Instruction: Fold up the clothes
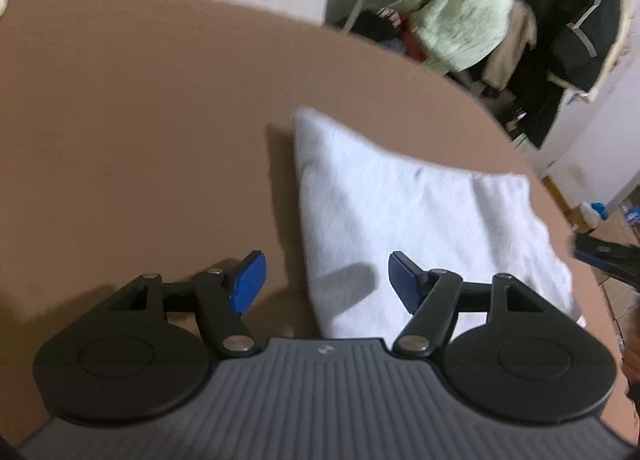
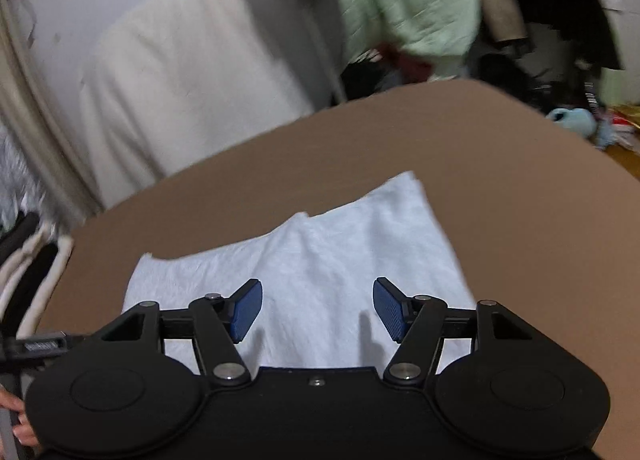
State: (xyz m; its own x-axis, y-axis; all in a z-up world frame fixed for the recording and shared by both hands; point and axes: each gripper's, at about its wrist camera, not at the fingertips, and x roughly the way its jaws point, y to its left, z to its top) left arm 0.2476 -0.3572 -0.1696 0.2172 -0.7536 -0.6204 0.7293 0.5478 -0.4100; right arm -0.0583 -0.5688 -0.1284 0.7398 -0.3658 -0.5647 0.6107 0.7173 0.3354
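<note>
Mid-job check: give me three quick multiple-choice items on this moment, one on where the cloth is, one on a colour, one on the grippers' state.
1. Where is the white cloth?
A. Flat on the brown table
B. Hanging from a gripper
C. On the floor

2. What colour are the pads?
A. Red
B. Blue
C. Green

3. What state are the left gripper and right gripper in?
A. Both shut on cloth
B. One open, one shut
C. Both open, holding nothing

Answers: 1 A, the cloth lies on the tabletop in both views. 2 B, the pads show blue. 3 C, each pair of fingers stands wide apart with nothing between.
</note>
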